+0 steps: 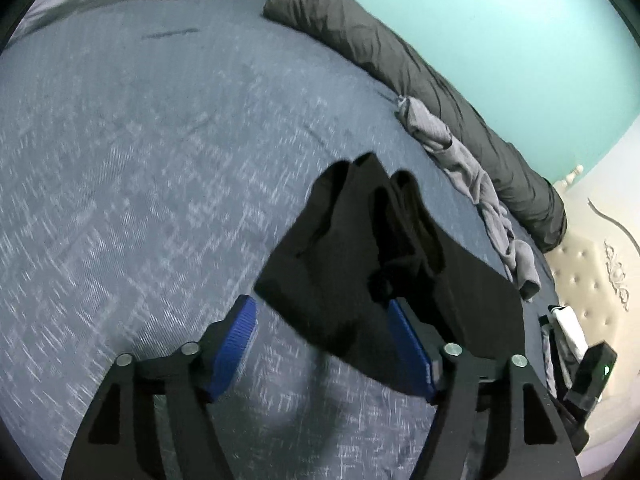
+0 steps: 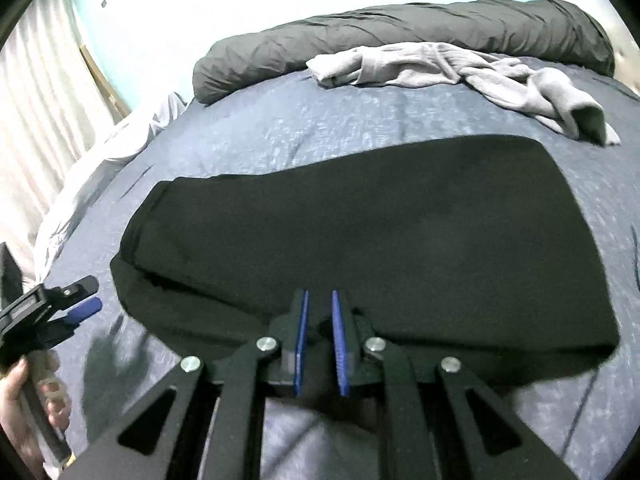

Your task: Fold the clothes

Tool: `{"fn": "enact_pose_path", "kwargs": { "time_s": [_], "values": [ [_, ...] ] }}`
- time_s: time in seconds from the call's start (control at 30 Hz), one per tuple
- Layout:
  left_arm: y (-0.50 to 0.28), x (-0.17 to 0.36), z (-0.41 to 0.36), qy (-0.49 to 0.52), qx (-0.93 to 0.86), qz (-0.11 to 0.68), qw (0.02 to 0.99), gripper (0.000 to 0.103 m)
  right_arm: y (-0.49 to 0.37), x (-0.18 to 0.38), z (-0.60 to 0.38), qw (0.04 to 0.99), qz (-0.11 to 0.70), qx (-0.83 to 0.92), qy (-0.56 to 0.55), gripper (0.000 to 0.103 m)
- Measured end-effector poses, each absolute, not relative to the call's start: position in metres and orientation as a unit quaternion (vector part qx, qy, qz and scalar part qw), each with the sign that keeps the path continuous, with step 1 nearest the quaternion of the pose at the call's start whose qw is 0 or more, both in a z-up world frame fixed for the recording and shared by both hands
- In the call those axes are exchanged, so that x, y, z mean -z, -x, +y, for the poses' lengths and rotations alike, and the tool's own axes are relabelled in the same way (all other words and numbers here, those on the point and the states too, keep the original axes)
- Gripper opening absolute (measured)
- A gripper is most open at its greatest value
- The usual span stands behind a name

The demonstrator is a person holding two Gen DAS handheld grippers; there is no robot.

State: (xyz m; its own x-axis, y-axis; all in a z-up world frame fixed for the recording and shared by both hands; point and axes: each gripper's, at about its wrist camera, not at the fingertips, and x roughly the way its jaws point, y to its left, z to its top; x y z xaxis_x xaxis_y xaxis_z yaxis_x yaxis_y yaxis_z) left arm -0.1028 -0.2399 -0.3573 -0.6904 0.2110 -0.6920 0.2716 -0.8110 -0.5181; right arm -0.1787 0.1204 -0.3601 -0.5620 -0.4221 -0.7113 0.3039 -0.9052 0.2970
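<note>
Left tool (image 1: 320, 316): blue pads spread wide, nothing clamped, black cloth draped just past the right pad.
Right tool (image 2: 319, 304): pads nearly together, a thin gap showing; tips at the near edge of the black garment (image 2: 360, 232), grip impossible to confirm.
Black garment: lying folded and flat on the blue bed (image 1: 140, 160).
Grey garment (image 2: 460, 68): crumpled beyond it, beside the dark rolled duvet (image 2: 400, 28).
</note>
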Motion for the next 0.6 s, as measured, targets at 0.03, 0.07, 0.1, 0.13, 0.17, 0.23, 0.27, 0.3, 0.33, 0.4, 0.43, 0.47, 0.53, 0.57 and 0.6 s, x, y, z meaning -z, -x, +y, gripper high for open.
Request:
{"fn": "enact_pose_path", "kwargs": {
  "time_s": [0.03,0.07,0.1,0.13,0.17,0.23,0.27,0.3,0.33,0.4,0.43,0.47,0.53,0.57,0.6],
  "values": [
    [0.103,0.362,-0.239,-0.399,0.861,0.315,0.014,0.073,0.173,0.361,0.126,0.207,-0.069,0.881,-0.421,0.012],
    [0.103,0.366,-0.237,-0.403,0.857,0.319,0.014,0.073,0.168,0.362,0.132,0.208,-0.068,0.88,-0.421,0.012],
    [0.104,0.367,-0.234,-0.405,0.858,0.316,0.015,0.073,0.163,0.363,0.138,0.207,-0.067,0.881,-0.421,0.012],
    [0.104,0.365,-0.231,-0.403,0.86,0.311,0.016,0.073,0.158,0.364,0.144,0.205,-0.069,0.882,-0.42,0.012],
    [0.104,0.361,-0.226,-0.396,0.867,0.301,0.016,0.073,0.155,0.365,0.149,0.203,-0.074,0.882,-0.419,0.012],
    [0.105,0.351,-0.221,-0.38,0.88,0.285,0.018,0.073,0.151,0.367,0.157,0.202,-0.09,0.881,-0.418,0.012],
    [0.107,0.347,-0.218,-0.374,0.886,0.272,0.02,0.073,0.15,0.368,0.16,0.204,-0.097,0.88,-0.417,0.012],
    [0.109,0.343,-0.215,-0.368,0.892,0.26,0.021,0.073,0.149,0.369,0.163,0.206,-0.104,0.879,-0.416,0.012],
    [0.113,0.34,-0.213,-0.366,0.897,0.247,0.022,0.073,0.147,0.368,0.165,0.207,-0.108,0.879,-0.414,0.012],
    [0.119,0.34,-0.211,-0.366,0.9,0.238,0.021,0.071,0.144,0.369,0.167,0.215,-0.117,0.879,-0.409,0.012],
    [0.122,0.341,-0.211,-0.369,0.899,0.235,0.02,0.069,0.144,0.369,0.168,0.218,-0.12,0.879,-0.407,0.012],
    [0.124,0.342,-0.21,-0.373,0.899,0.227,0.019,0.065,0.143,0.37,0.168,0.222,-0.121,0.879,-0.405,0.012],
    [0.128,0.342,-0.207,-0.378,0.903,0.203,0.025,0.051,0.144,0.372,0.17,0.227,-0.124,0.878,-0.403,0.012],
    [0.129,0.342,-0.206,-0.381,0.905,0.19,0.026,0.04,0.145,0.373,0.171,0.23,-0.125,0.877,-0.403,0.012],
    [0.13,0.342,-0.205,-0.382,0.906,0.181,0.024,0.035,0.146,0.375,0.172,0.232,-0.126,0.876,-0.403,0.012]
  ]
}}
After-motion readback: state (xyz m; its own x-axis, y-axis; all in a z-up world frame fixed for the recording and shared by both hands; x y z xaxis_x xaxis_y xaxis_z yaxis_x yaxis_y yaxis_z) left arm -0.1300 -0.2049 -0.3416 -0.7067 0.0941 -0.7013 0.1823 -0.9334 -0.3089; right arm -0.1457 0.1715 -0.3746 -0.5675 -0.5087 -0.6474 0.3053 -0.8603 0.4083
